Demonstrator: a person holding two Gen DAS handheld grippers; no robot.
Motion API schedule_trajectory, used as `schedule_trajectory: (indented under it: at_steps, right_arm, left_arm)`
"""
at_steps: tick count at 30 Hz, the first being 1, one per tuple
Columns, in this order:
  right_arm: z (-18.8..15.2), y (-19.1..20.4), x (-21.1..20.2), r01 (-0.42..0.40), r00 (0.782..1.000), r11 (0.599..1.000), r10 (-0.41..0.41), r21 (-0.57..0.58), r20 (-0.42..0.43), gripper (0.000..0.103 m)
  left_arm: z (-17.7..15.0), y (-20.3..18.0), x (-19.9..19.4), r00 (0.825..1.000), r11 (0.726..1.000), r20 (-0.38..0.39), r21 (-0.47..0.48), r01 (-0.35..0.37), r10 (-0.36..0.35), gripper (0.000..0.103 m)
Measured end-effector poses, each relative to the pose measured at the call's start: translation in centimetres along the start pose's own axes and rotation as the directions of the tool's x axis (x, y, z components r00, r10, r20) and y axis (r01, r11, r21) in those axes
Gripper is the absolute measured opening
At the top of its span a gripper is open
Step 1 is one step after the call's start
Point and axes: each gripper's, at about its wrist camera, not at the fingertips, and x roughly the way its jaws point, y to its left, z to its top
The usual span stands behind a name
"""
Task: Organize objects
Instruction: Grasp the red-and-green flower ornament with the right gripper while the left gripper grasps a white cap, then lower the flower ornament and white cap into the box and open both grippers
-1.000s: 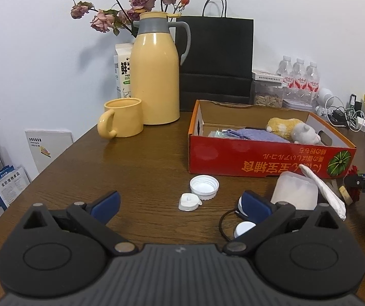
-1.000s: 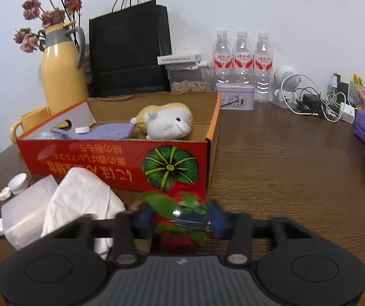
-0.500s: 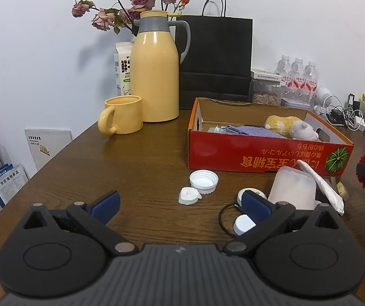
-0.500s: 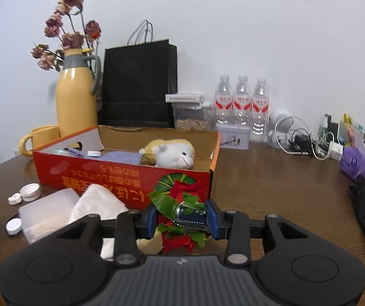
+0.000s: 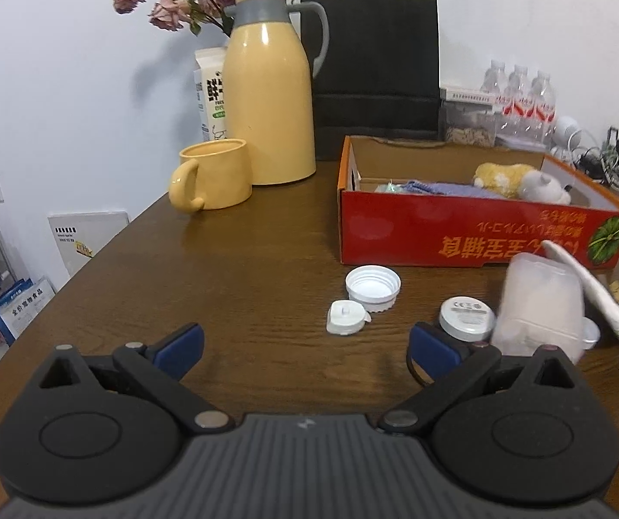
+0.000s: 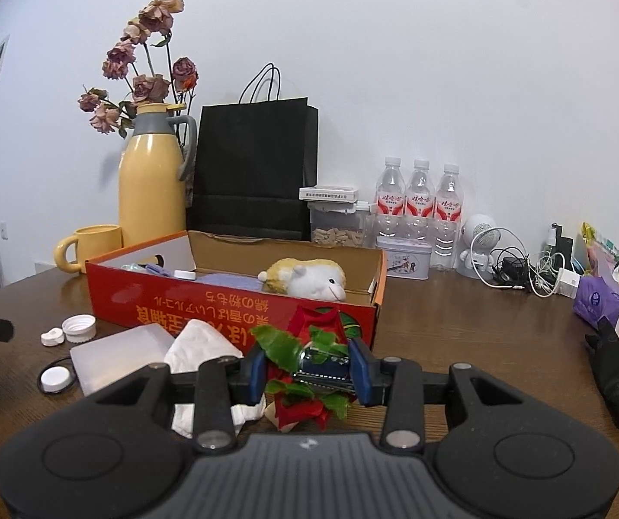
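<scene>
**Clip held short of the box**

My right gripper (image 6: 307, 374) pinches the red-and-green flower clip (image 6: 309, 372) just before the red box (image 6: 231, 311). Those floppy petals could snag the box's wall and twist loose. Only the left view shows my left gripper (image 5: 305, 346) wide open, empty, facing two white caps (image 5: 372, 287).

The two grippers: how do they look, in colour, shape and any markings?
Both look alike. The left gripper and the right gripper each have a dark grey ribbed body with a small pale logo at the centre, two round black discs at the sides, and black angled link arms with silver pivot pins. The fingers end in blue pads. No cables, sleeves or hands show.
</scene>
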Motion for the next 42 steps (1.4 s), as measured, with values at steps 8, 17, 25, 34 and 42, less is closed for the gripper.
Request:
schedule_trajectory:
  at_steps: [8,17,25,34,42]
  right_arm:
    - [0.0,0.1,0.1,0.0,1.0,1.0,0.0,-0.006,-0.003,0.037]
    - [-0.1,0.3,0.1,-0.003,1.0,1.0,0.002,-0.019,-0.007,0.037]
    - [-0.1,0.4,0.1,-0.003,1.0,1.0,0.003,-0.023,-0.007,0.037]
    - [-0.2,0.6,-0.2,0.004,1.0,0.999,-0.004,-0.033,0.016,0.037]
    - [1.2,1.9,0.5,-0.043,0.998,0.998,0.045,-0.034,0.052,0.037]
  left_arm:
    - [0.8,-0.1,4.3,0.996,0.999,-0.084,-0.039,-0.002,-0.001,0.1]
    - [1.0,-0.7,5.6,0.995,0.998,-0.088,-0.04,0.05,-0.053,0.028]
    - [0.6,-0.7,4.9,0.995,0.995,-0.053,-0.056,0.082,-0.085,0.025]
    - [0.7,-0.6,1.9,0.997,0.996,0.06,-0.058,0.061,-0.058,0.025]
    - [3.5,-3.2,-0.5,0.975,0.987,0.16,-0.007,0.159,-0.155,0.025]
